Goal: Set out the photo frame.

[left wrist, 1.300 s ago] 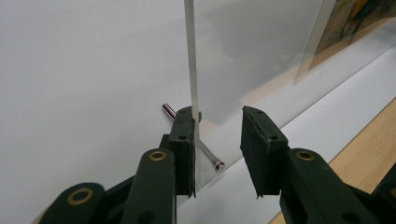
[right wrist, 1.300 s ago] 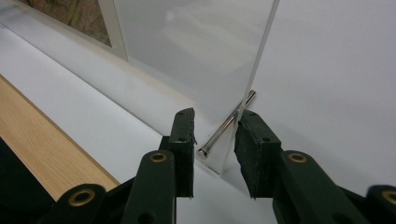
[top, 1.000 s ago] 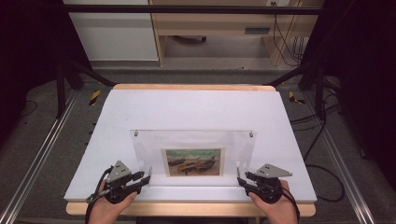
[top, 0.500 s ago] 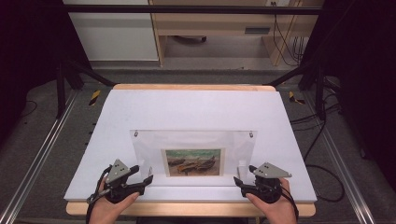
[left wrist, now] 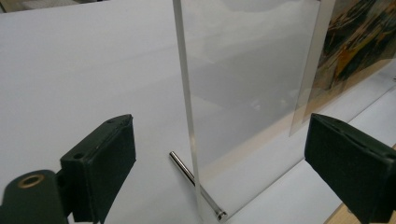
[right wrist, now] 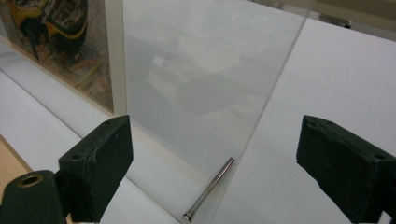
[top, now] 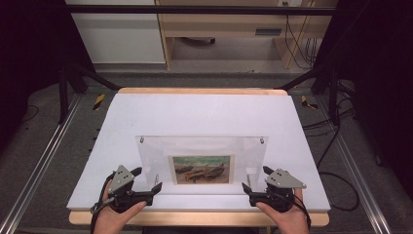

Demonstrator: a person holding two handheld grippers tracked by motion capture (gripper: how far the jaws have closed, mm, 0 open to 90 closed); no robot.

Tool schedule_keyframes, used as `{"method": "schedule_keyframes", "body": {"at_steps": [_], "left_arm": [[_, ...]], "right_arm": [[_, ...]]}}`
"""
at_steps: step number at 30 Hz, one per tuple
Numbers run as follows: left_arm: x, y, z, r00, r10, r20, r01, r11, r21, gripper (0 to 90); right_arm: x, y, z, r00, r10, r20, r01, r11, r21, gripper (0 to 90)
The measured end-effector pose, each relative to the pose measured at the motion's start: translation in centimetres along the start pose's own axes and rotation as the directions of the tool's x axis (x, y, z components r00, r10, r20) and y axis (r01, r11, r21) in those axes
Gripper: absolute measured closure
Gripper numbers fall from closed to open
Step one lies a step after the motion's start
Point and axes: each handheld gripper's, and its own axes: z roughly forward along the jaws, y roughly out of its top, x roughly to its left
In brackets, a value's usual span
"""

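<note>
A clear acrylic frame stands upright on the white table and holds a picture of boats. My left gripper sits at its lower left corner, my right gripper at its lower right corner. Both have just been opening. In the left gripper view the frame's edge and a metal pin lie between the wide jaws of the left gripper, untouched. In the right gripper view the panel and its pin stand between the spread jaws of the right gripper.
The white table top has a wooden front edge right by my hands. Metal rails run along both sides. Cables trail off the right side, and wooden furniture stands behind the table.
Both grippers' jaws have spread wider at the frame's lower corners. The hands and the frame have stayed where they were.
</note>
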Motion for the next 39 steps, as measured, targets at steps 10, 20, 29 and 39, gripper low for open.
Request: {"method": "schedule_keyframes", "body": {"at_steps": [10, 20, 29, 39], "left_arm": [[0.0, 0.1, -0.4, 0.9997, 0.025, 0.009, -0.025, 0.9994, -0.025, 5.9], [0.7, 0.1, -1.0, 0.9996, 0.024, -0.011, -0.025, 0.999, -0.038, 5.9], [2.1, -0.2, -2.3, 0.9981, 0.018, -0.058, -0.02, 0.9992, -0.036, 6.0], [4.2, -0.7, -3.6, 0.9902, 0.004, -0.14, -0.007, 0.9997, -0.025, 6.4]], "right_arm": [[0.3, 0.2, -0.4, 0.9997, -0.023, 0.006, 0.023, 1.0, -0.019, 7.7], [-0.3, 0.0, -1.8, 0.9993, -0.003, 0.037, 0.004, 0.999, -0.037, 8.3], [-1.2, -0.8, -3.2, 0.9958, 0.028, 0.088, -0.025, 0.999, -0.031, 11.1], [-2.3, -1.6, -4.3, 0.9851, 0.064, 0.16, -0.061, 0.998, -0.024, 15.2]]}}
